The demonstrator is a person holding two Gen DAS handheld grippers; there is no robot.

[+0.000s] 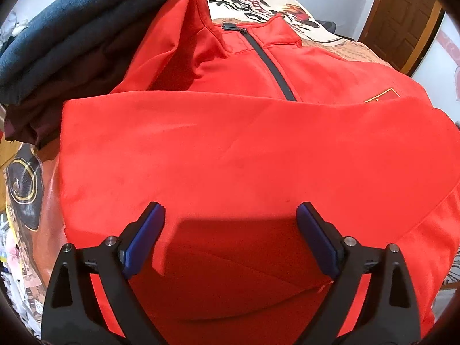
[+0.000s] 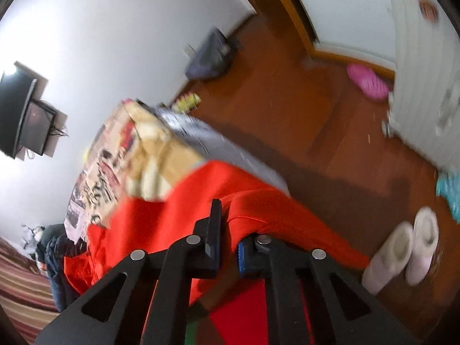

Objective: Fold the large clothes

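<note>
Left gripper: held spread over the red jacket, lower centre.
Right gripper: clamped on jacket fabric.

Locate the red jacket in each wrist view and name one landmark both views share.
Left wrist: the red jacket fills the centre, collar and zip at top.
Right wrist: it lies lower centre, draped off the table edge, a fold pinched in the right gripper.
Shared landmark: the printed table cover.

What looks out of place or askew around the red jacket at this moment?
One part of the red jacket trails off the printed table edge toward the floor, where the right gripper pinches it. The left gripper hovers open. No damage visible.
</note>
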